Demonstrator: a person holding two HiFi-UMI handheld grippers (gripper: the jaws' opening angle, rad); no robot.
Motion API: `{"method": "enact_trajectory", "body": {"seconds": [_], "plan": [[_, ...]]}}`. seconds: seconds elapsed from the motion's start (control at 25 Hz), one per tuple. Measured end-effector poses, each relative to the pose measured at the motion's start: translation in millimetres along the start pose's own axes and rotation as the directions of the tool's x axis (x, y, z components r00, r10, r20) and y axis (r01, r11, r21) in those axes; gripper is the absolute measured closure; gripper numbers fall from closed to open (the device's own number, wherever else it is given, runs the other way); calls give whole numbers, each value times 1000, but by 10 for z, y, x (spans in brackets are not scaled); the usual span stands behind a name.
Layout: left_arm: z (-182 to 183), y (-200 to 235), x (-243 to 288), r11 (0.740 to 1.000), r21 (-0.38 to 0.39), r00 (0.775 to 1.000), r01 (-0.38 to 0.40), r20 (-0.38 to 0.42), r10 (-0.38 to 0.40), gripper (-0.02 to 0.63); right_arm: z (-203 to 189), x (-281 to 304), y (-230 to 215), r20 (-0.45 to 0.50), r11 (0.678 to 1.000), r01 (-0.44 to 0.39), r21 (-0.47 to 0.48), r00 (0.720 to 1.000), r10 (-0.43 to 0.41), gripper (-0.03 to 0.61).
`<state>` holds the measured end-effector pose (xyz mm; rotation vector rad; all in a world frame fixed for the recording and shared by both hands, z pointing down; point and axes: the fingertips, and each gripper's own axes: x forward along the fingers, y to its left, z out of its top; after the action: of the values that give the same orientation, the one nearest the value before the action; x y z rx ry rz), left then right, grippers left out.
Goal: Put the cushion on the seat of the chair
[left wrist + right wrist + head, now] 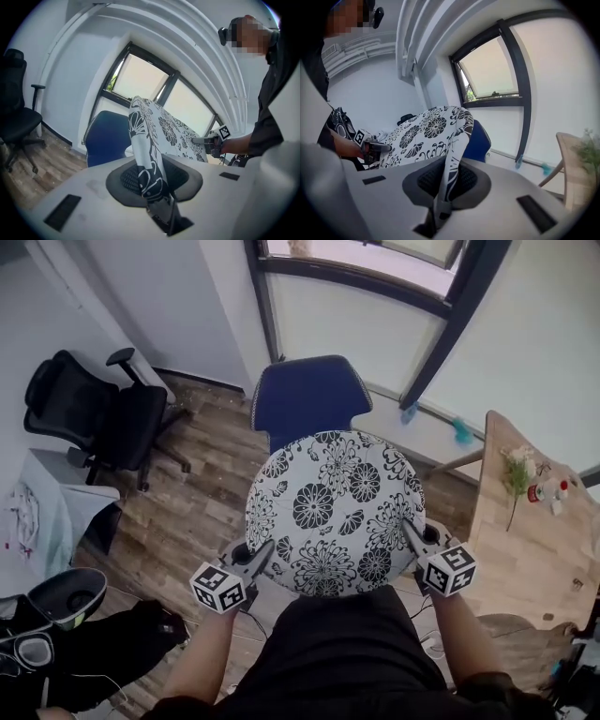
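Head view: round flower-print cushion [333, 512] is held in the air, just in front of the blue chair [309, 395]. It hides the seat, so their gap cannot be told. Left gripper [260, 552] is at its near-left edge, right gripper [410, 532] at its near-right edge.

Left gripper view: jaws pinch the cushion's rim; the fabric rises between them, chair back beyond.

Right gripper view: jaws pressed nearly together on the opposite rim.

Judgement: carrying step, cushion not yet on the seat. Next move calls for lowering both grippers evenly, centring the cushion over the seat, then letting go on both sides.
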<state>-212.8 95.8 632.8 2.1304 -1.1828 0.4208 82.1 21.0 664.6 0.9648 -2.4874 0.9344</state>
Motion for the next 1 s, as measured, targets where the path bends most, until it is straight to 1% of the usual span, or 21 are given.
{"method": "enact_trajectory", "body": {"seconds": [0.08,0.24,0.4,0.52,0.64,0.8,0.88,1.0], "plan": [[-5,-78,-21,999,-7,999,-45,13,45,549,92,-57,31,1,1000,-17,-26,1000,17,545],[53,-183,-68,996,-31,996,-89,7,89,549,193,-129,55,-16,999,-28,-27,1000,27,545],[109,-226,-108,991,-42,992,-123,-23,122,549,279,-188,99,-35,999,-45,-17,998,45,545],[89,-249,-99,987,-27,986,-156,-65,154,549,311,-228,163,-53,998,-65,-4,996,65,545],[126,-356,-145,987,-11,983,-160,-94,158,549,406,-337,300,-78,997,-70,-17,995,69,545],[339,-556,-250,992,11,985,-129,-113,129,549,608,-539,503,-100,998,-54,-25,994,51,545],[383,-589,-242,992,23,984,-127,-125,129,549,626,-538,514,-108,998,-53,-18,993,50,545],[324,-519,-172,990,11,981,-141,-134,142,549,564,-425,477,-112,998,-58,-8,992,57,545]]}}
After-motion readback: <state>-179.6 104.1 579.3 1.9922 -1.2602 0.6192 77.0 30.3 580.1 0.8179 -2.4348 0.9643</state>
